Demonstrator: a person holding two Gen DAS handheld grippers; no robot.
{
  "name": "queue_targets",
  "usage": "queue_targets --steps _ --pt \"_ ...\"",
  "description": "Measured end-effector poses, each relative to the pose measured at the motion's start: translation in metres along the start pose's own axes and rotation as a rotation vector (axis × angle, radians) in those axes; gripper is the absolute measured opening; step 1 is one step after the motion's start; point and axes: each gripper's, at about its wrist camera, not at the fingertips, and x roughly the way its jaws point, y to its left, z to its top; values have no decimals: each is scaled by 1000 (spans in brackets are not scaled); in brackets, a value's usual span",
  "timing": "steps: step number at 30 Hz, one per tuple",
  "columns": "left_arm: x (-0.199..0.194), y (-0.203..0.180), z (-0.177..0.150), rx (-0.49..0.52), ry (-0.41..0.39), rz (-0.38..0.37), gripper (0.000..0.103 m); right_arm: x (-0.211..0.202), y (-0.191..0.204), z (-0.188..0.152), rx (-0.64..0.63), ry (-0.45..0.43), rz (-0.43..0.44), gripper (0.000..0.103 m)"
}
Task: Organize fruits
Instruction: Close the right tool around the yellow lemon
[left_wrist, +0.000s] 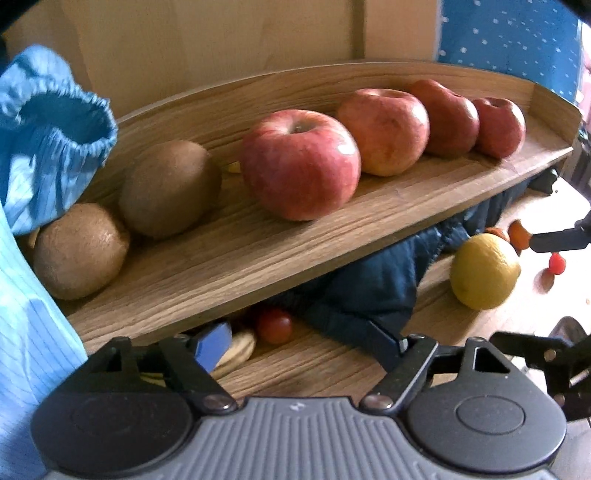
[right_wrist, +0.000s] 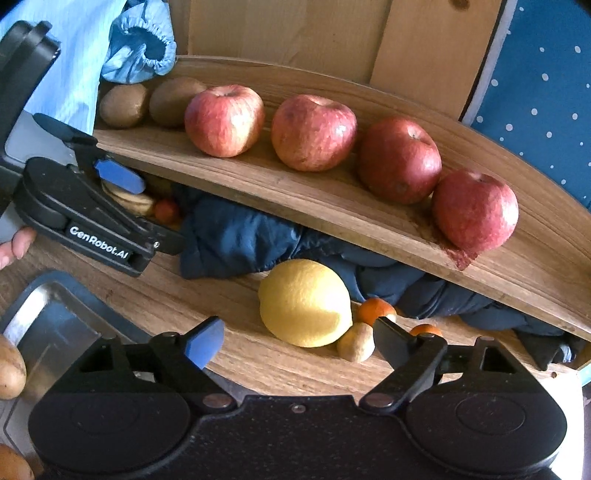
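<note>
The upper shelf (right_wrist: 332, 199) is carrying four apples (right_wrist: 314, 133) and two kiwis (right_wrist: 123, 105) near its front edge, so a bump from below is risking a roll-off. The lemon (right_wrist: 304, 302) is sitting on the lower board beside the dark cloth (right_wrist: 236, 236). The right gripper (right_wrist: 295, 343) is spread empty before the lemon, likely nudging it away; the left gripper (right_wrist: 122, 184), also parted and empty, is reaching under the shelf's left end.

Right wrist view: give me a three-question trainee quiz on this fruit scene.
1. How many apples sit on the upper shelf?
2. True or false: the lemon lies on the upper shelf.
3. What is next to the leftmost apple on its left: (a) kiwis, (b) oranges, (c) a tray?

Key: 1. Four. 2. False, it lies on the lower board, in front of the open right gripper. 3. (a), two kiwis.
</note>
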Motion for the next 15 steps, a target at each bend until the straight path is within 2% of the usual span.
queue_targets --steps 6,8,10,15 --pt "3 1 -1 -16 -23 8 79 4 6 0 -15 8 10 86" --pt "4 1 -2 -3 -31 9 68 6 6 0 -16 12 10 85" --pt "6 -2 -2 7 -28 2 64 8 6 1 -19 13 8 84" --pt "10 -8 -4 9 -25 1 64 15 5 2 -30 20 2 83"
